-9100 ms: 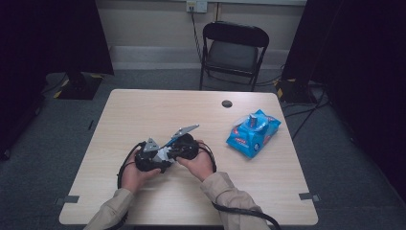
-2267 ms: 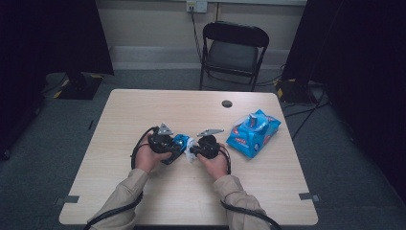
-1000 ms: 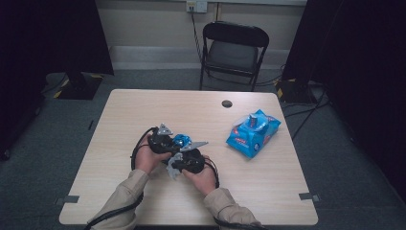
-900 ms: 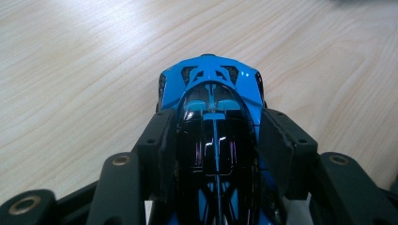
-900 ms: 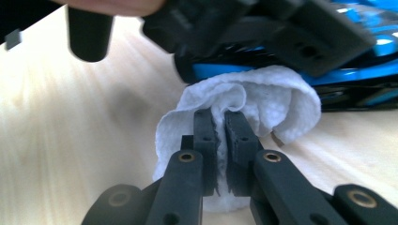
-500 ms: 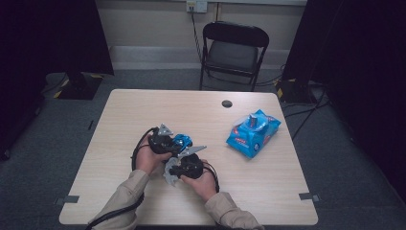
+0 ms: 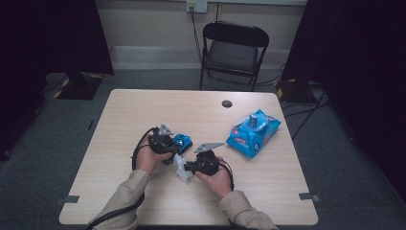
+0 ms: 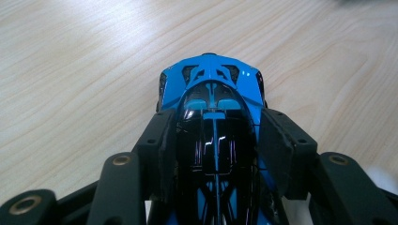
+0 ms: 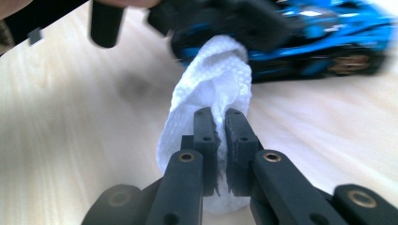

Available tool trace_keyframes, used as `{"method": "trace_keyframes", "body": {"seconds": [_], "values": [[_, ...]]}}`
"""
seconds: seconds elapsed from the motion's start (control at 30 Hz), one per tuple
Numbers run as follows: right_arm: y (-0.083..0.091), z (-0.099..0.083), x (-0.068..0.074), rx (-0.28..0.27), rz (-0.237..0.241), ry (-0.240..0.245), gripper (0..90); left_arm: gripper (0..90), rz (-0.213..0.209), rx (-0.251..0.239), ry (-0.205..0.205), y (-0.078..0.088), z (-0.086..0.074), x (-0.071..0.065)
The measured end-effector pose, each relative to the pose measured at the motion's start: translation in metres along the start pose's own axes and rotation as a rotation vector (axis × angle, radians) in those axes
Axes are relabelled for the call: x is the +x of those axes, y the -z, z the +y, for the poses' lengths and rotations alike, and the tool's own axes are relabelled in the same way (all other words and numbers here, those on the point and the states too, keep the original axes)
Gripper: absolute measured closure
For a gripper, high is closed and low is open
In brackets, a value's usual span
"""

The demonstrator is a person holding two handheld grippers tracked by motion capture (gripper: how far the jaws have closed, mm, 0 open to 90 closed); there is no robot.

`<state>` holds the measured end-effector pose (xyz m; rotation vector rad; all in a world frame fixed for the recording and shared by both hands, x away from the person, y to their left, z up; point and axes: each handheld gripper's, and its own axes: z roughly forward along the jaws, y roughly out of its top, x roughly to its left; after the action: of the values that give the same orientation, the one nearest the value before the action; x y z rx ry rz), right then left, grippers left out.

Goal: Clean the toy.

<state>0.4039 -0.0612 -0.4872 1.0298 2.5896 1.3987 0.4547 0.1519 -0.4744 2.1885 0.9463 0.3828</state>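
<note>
Blue-and-black toy sports car (image 8: pixel 213 117) sits on the pale wood-grain table (image 7: pixel 143 110), left of centre, nearer the person's edge. Left gripper (image 8: pixel 213 150) clamps it, pads pressing both sides of the car body. Right gripper (image 9: pixel 217 140) just beside it, jaws nearly together, pinching a crumpled white wet wipe (image 9: pixel 211 93) w/ its far end touching the car's side. Blue wipes pack (image 7: pixel 253 133) lies well apart, twd the right edge.

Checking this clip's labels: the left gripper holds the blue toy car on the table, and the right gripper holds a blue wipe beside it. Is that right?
Not quite: the wipe is white, not blue, as the right gripper view shows, pinched in the right gripper. The rest stands: the left gripper holds the blue toy car on the table.
</note>
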Motion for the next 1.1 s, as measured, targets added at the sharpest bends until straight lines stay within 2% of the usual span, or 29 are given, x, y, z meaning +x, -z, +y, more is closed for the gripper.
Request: {"method": "trace_keyframes", "body": {"seconds": [0.17, 0.33, 0.53, 0.6, 0.73, 0.9, 0.97, 1.1], "values": [[0.016, 0.003, -0.018, -0.029, -0.064, -0.035, 85.0, 47.7, 0.000, -0.005, 0.006, 0.000, 0.000, 0.000], [0.020, 0.010, -0.034, -0.042, -0.133, -0.046, 85.0, 47.8, 0.001, -0.004, 0.007, 0.000, 0.000, -0.001], [0.008, 0.018, -0.048, -0.036, -0.185, -0.063, 85.0, 47.8, -0.002, -0.012, 0.005, 0.000, -0.001, 0.000], [0.004, 0.020, -0.051, -0.030, -0.202, -0.060, 85.0, 47.8, 0.003, -0.011, -0.008, 0.000, -0.002, 0.001], [-0.004, 0.023, -0.058, -0.012, -0.248, -0.066, 84.9, 47.8, -0.004, -0.016, 0.004, 0.000, -0.002, 0.000], [-0.015, 0.026, -0.065, -0.002, -0.272, -0.083, 84.6, 47.8, -0.005, -0.017, 0.006, 0.000, -0.002, 0.000], [-0.021, 0.026, -0.066, 0.005, -0.278, -0.089, 84.5, 47.8, 0.001, -0.014, -0.008, 0.000, -0.002, 0.000], [-0.026, 0.027, -0.066, -0.001, -0.280, -0.092, 84.7, 47.9, 0.002, -0.018, -0.006, 0.001, -0.003, 0.000]]}}
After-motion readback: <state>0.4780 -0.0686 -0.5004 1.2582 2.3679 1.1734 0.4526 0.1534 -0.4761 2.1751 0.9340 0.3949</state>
